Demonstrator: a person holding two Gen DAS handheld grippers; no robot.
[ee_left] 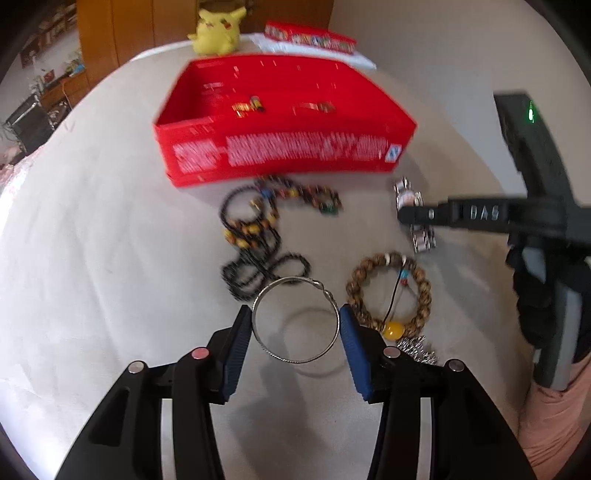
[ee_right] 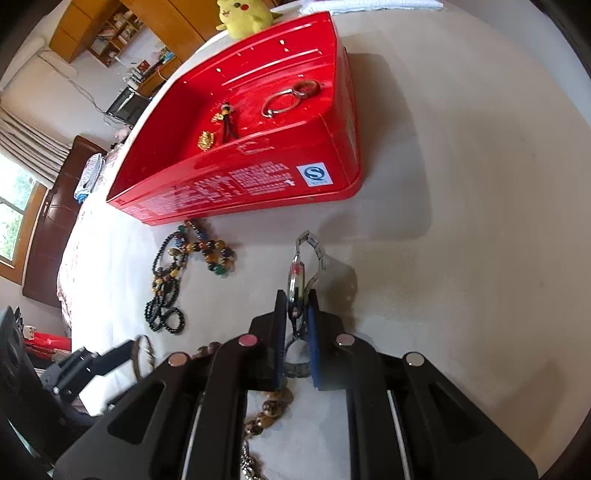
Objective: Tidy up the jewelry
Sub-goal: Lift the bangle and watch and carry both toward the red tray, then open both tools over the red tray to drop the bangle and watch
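Observation:
My left gripper [ee_left: 295,319] is shut on a silver bangle [ee_left: 295,320] and holds it a little above the white table. My right gripper [ee_right: 298,306] is shut on a silver watch [ee_right: 297,280]; it also shows in the left wrist view [ee_left: 406,214] at the right. The red box [ee_left: 280,122] lies beyond; it holds gold charms [ee_right: 214,129] and rings [ee_right: 291,98]. Dark bead necklaces [ee_left: 255,236] and a brown bead bracelet [ee_left: 391,291] with a yellow bead lie on the table.
A yellow plush toy [ee_left: 218,31] and a second red box [ee_left: 310,37] sit at the table's far edge. A silver chain [ee_left: 417,349] lies beside my left gripper. The table [ee_right: 461,221] stretches to the right of the red box.

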